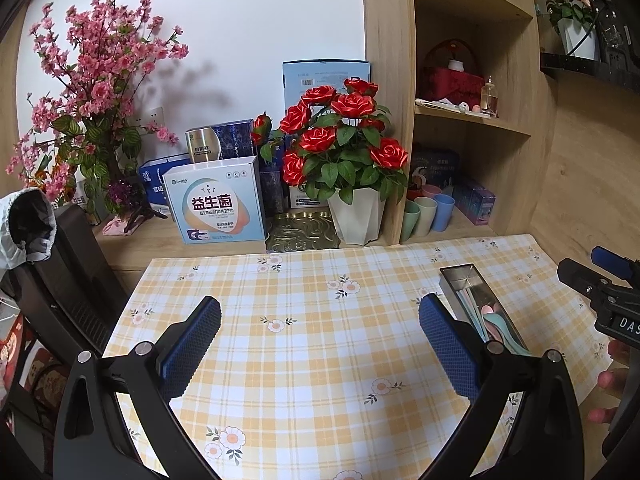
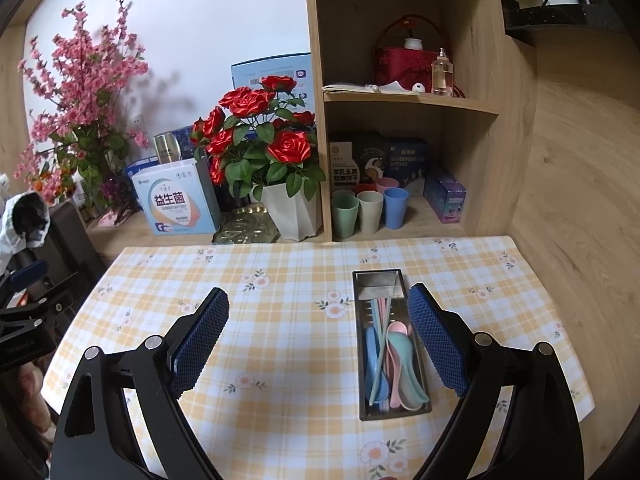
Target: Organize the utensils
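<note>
A steel utensil tray (image 2: 378, 280) lies on the checked tablecloth (image 2: 288, 320). Pastel spoons (image 2: 400, 356) and chopsticks (image 2: 382, 320) lie inside it. My right gripper (image 2: 318, 320) is open and empty above the cloth, its right finger beside the tray's right wall. My left gripper (image 1: 320, 324) is open and empty over the cloth's middle. The tray (image 1: 464, 276) shows past its right finger, with spoons (image 1: 494, 320) inside. The right gripper's body (image 1: 600, 292) shows at the right edge of the left wrist view.
A white pot of red roses (image 2: 296, 212), a white box (image 2: 176, 200), a gold dish (image 2: 246, 228) and a pink blossom plant (image 2: 80, 100) stand behind the cloth. Pastel cups (image 2: 370, 210) sit in the wooden shelf unit (image 2: 320, 120). A black chair (image 1: 68, 280) stands left.
</note>
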